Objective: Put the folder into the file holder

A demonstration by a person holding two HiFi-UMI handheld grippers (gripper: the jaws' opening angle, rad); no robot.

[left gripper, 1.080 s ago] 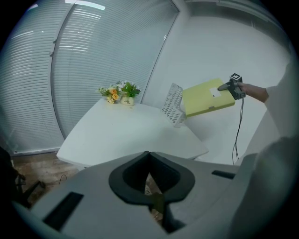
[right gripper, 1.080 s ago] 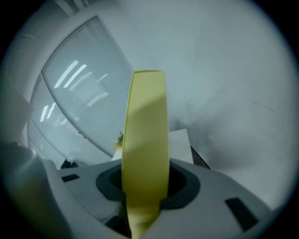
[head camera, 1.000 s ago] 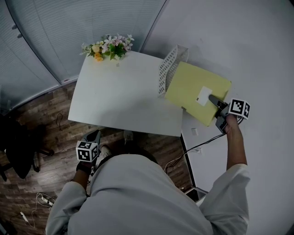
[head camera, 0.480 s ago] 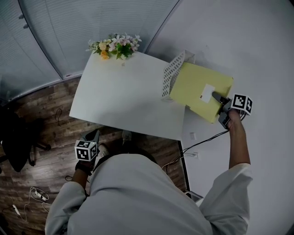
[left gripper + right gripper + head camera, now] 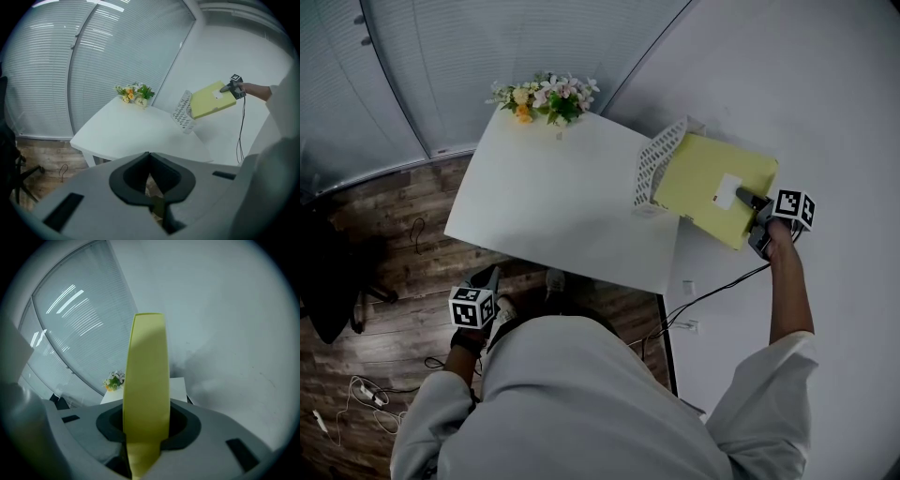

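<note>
Yellow folder [image 5: 703,180] carried to the mesh file holder [image 5: 656,161] at the table's far right corner

A white table [image 5: 553,202] stands on a wooden floor [image 5: 384,248], between a window with blinds [image 5: 412,56] and a white wall [image 5: 825,84]; flowers [image 5: 548,97] sit at its far edge. Compared with a second ago, the folder and the right gripper [image 5: 749,199] are nearer to the holder, and the folder's leading edge now meets the holder's open side. The right gripper clamps the folder by its near edge, so the sheet runs forward from between the jaws. The left gripper [image 5: 149,158] hangs low by the table's near edge, jaws closed together on nothing
</note>
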